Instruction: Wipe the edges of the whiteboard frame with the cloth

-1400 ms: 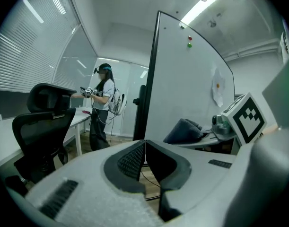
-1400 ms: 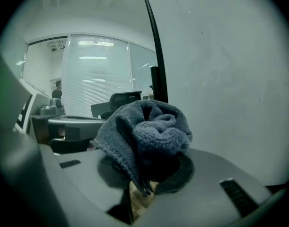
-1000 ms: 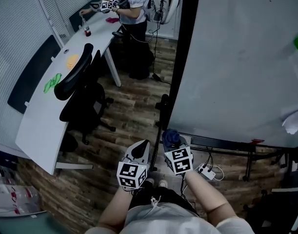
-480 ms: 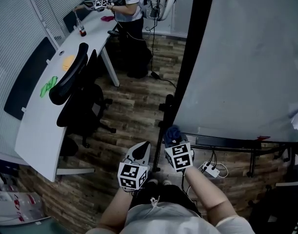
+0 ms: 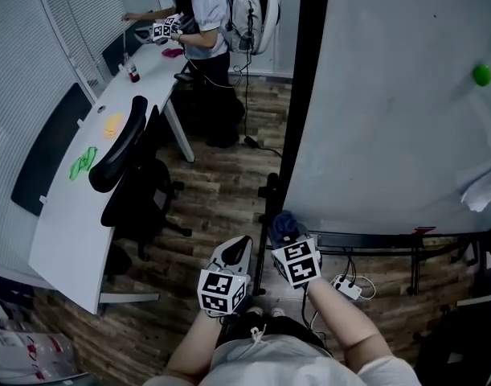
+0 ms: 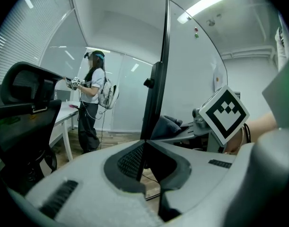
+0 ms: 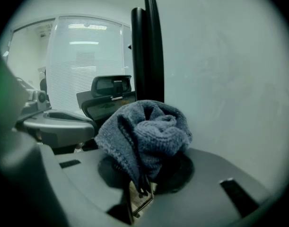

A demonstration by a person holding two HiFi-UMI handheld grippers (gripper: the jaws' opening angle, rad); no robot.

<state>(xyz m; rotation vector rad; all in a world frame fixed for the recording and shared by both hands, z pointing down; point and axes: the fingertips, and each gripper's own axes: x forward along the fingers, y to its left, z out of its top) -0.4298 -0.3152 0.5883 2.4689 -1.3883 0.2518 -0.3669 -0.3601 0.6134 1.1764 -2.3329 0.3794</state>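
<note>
Far left: a curved white desk carries a green item and an orange item. A black office chair stands against its edge. At the desk's far end another person stands wearing a backpack.

My left gripper is held low in front of my body, pointing towards the foot of the board. Its own view shows the two jaws pressed together tip to tip with nothing between them. It sits just beside my right gripper and is apart from the cloth.

My right gripper has its jaws clamped on the cloth, a blue-grey knitted wad. The lower folds are pinched between my fingers. The bulk of the cloth bulges up and forward past the tips, and one loose fold hangs over the left side.

The cloth is low down, near the floor, just beside the black left upright of the whiteboard frame. In the right gripper view the upright rises directly behind the wad. Neither view lets me confirm contact between cloth and frame.

Right: the whiteboard has a pale surface, with a green magnet near its right side and a sheet of paper lower down. Beneath the board a white power strip lies on the wooden floor.
</note>
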